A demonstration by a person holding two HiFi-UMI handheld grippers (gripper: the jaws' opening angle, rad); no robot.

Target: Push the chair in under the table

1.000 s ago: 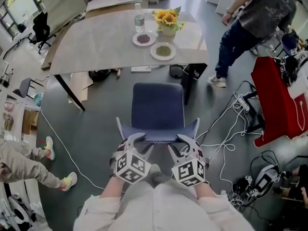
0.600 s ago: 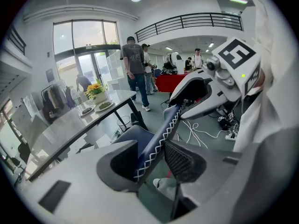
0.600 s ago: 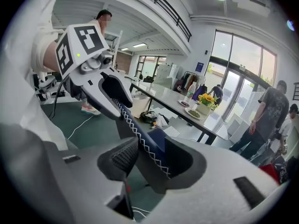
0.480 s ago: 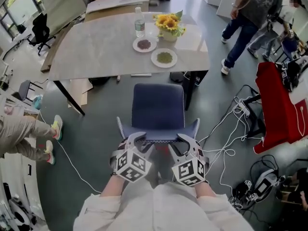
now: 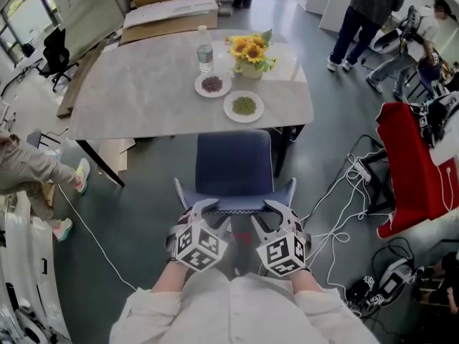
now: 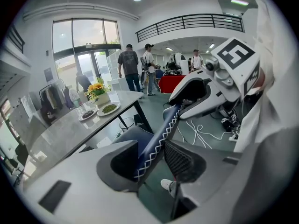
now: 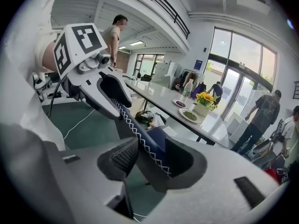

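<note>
A blue chair (image 5: 233, 160) faces a grey marble table (image 5: 143, 84), and its seat front lies at the table's near edge. My two grippers hold the white-stitched top of the backrest (image 5: 235, 205) side by side. The left gripper (image 5: 204, 210) is shut on the backrest's left part, the right gripper (image 5: 275, 210) on its right part. In the left gripper view the backrest (image 6: 161, 134) runs between the jaws of my left gripper (image 6: 152, 160). The right gripper view shows the backrest (image 7: 140, 139) clamped by my right gripper (image 7: 152, 160).
On the table stand a water bottle (image 5: 205, 49), a pot of sunflowers (image 5: 251, 49) and two plates (image 5: 212, 84). Cables (image 5: 337, 192) trail over the floor at the right beside a red-covered stand (image 5: 409, 163). People (image 5: 358, 13) walk beyond the table; a person's legs (image 5: 29, 170) show at left.
The chair has slid toward the table with both grippers on its backrest; the floor gap before the seat has closed. The people at right and left have walked on.
</note>
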